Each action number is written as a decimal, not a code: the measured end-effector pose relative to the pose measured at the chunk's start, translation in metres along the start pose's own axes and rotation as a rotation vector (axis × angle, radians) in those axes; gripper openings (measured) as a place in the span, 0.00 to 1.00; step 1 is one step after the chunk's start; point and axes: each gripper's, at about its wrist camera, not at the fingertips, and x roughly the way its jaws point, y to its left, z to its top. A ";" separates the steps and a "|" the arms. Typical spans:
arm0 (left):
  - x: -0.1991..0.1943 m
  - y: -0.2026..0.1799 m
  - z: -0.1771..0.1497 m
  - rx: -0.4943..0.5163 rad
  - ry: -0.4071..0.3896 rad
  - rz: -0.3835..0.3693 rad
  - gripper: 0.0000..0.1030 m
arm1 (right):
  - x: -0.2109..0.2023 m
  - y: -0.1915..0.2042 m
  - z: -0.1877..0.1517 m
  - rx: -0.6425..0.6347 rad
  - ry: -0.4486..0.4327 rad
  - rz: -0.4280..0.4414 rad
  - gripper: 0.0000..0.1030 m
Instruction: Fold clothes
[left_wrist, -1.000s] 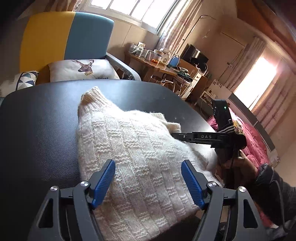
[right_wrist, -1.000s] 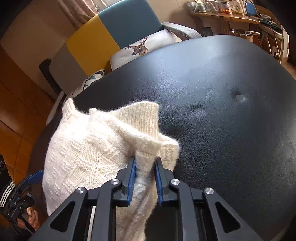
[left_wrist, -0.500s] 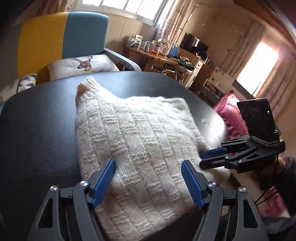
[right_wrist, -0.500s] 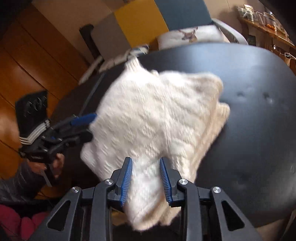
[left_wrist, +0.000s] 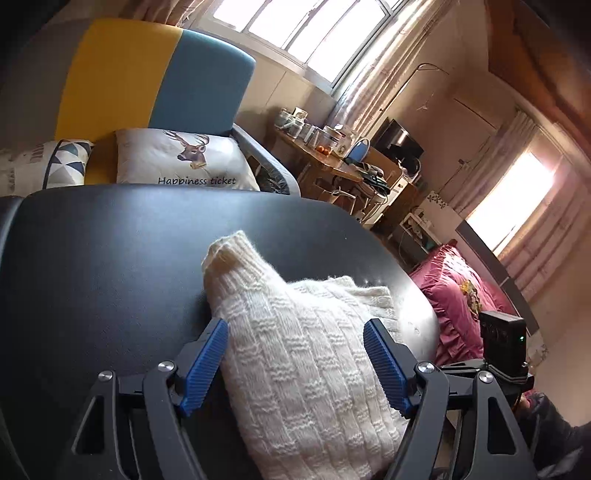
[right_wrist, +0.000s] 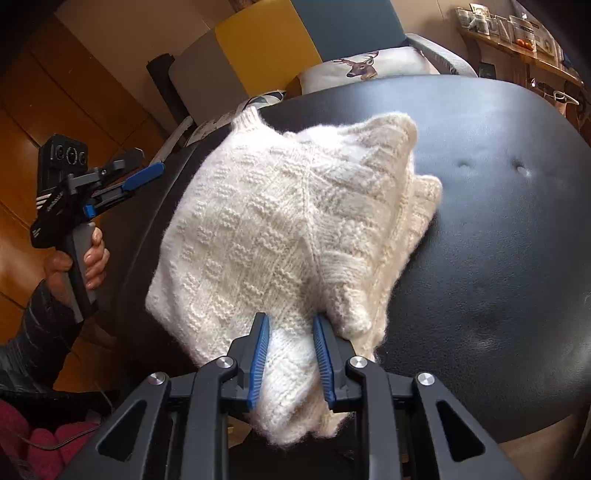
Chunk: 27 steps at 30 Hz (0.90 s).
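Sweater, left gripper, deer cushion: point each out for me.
sweater (right_wrist: 280, 221): right wrist view, middle of the knit.
left gripper (right_wrist: 142, 168): right wrist view, between its blue fingertips.
deer cushion (left_wrist: 177, 162): left wrist view, cover beside the deer print.

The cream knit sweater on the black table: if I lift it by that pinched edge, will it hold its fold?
Probably not. The sweater bunches and droops between the right gripper pads, so it looks floppy. The thick fuzzy knit should grip rather than slip. On the smooth table it may drag and unfold.
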 end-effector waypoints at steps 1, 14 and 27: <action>0.005 0.000 0.007 0.016 0.005 -0.001 0.74 | -0.007 0.003 0.009 -0.010 -0.026 -0.006 0.24; 0.129 -0.002 0.001 0.142 0.286 0.048 0.75 | 0.061 -0.041 0.086 0.017 0.018 -0.263 0.22; 0.054 -0.035 -0.015 0.141 0.105 0.154 0.75 | 0.018 -0.035 0.081 0.054 -0.097 -0.203 0.24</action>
